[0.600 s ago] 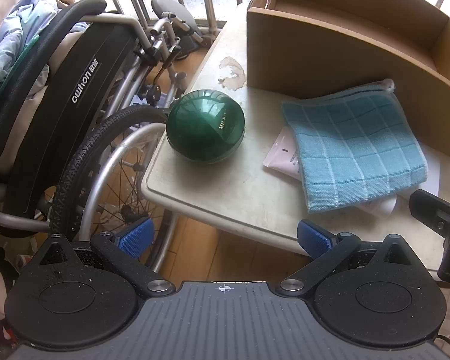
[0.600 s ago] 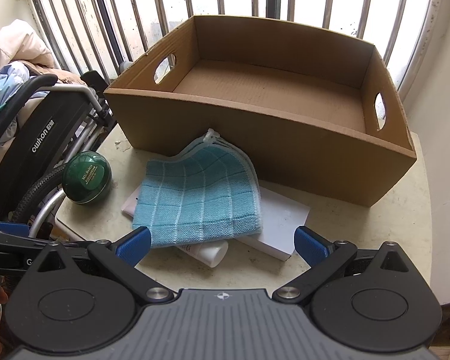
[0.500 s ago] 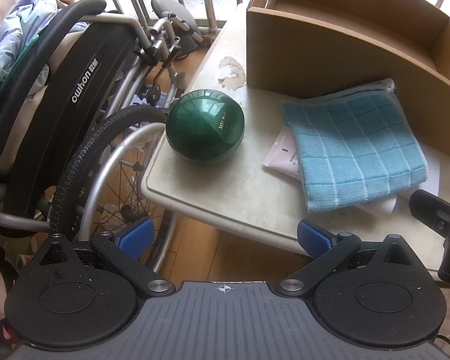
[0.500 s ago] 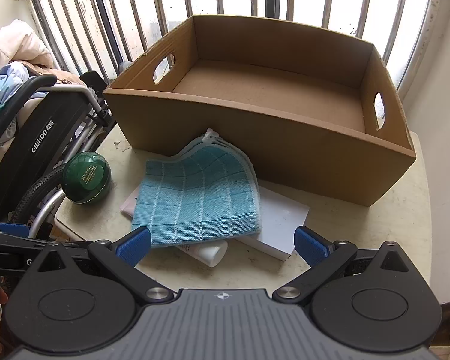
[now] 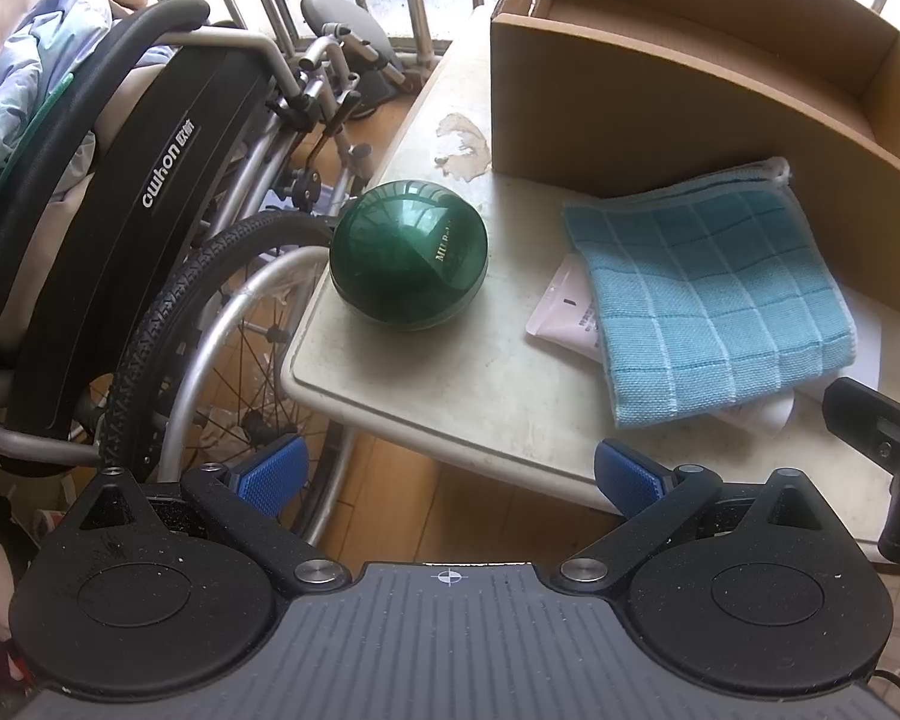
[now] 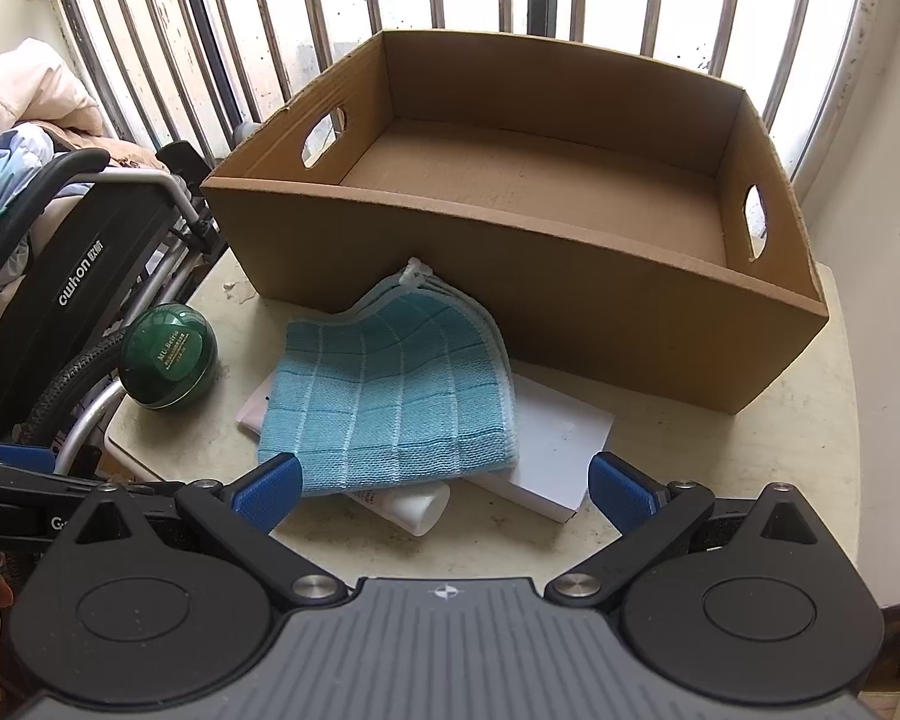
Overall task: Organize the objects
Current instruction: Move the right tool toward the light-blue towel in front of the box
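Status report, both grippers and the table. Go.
Left gripper and right gripper open, empty. Cardboard box empty. Blue cloth covers tube, white box.

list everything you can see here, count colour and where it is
cardboard box: 1, brown, back of the table, empty
cloth: 1, light blue checked, in front of the box, lying over the tube and the flat box
round container: 1, dark green, left corner of the table
tube: 1, pale pink and white, under the cloth
flat box: 1, white, partly under the cloth
table: 1, cream
wheelchair: 1, black, left of the table
left claw: 1, blue pads, open, empty
right claw: 1, blue pads, open, empty
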A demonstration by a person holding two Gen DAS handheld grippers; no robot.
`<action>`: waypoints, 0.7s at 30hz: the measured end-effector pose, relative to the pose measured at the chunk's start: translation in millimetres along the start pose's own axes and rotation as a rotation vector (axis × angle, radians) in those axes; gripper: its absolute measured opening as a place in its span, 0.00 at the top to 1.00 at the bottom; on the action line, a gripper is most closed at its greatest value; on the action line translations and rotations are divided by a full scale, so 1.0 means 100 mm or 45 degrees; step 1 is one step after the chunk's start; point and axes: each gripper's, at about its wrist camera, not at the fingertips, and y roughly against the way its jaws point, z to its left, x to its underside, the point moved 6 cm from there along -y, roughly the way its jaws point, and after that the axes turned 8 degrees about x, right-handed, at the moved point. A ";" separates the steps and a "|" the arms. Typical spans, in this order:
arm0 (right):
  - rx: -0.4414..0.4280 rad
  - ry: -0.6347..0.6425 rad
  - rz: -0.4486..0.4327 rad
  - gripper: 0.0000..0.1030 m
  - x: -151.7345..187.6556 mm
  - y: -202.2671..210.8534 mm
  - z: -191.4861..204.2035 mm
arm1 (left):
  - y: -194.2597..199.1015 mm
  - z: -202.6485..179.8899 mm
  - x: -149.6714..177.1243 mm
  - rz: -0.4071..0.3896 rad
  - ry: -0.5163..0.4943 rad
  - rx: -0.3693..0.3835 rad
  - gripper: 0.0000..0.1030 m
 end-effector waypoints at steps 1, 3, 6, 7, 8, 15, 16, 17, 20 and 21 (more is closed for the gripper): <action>0.001 -0.001 0.000 0.00 0.00 0.00 0.00 | 0.00 0.00 0.00 0.000 -0.001 -0.001 0.01; 0.004 -0.001 0.001 0.00 -0.01 -0.01 0.00 | 0.00 0.00 0.00 0.002 -0.001 0.000 0.01; 0.005 -0.001 0.000 0.00 -0.01 -0.01 0.00 | -0.01 0.00 0.00 0.003 -0.003 0.000 0.01; 0.005 -0.002 0.000 0.00 -0.01 -0.01 0.00 | -0.01 -0.01 -0.01 0.004 -0.004 -0.002 0.01; 0.006 -0.003 0.000 0.00 -0.01 -0.01 0.00 | -0.01 -0.01 -0.01 0.005 -0.005 -0.002 0.01; 0.014 -0.009 -0.003 0.00 -0.04 -0.04 -0.02 | -0.01 -0.01 -0.04 -0.004 -0.018 0.002 0.01; 0.018 -0.011 -0.007 0.00 -0.05 -0.04 -0.02 | -0.01 -0.02 -0.05 -0.011 -0.024 0.007 0.01; 0.021 -0.014 -0.012 0.00 -0.06 -0.04 -0.03 | -0.01 -0.02 -0.07 -0.019 -0.032 0.013 0.01; 0.029 -0.028 -0.024 0.00 -0.08 -0.06 -0.06 | -0.01 -0.06 -0.11 -0.055 -0.052 0.055 0.01; 0.028 -0.035 -0.032 0.00 -0.09 -0.06 -0.07 | 0.00 -0.07 -0.12 -0.068 -0.056 0.073 0.01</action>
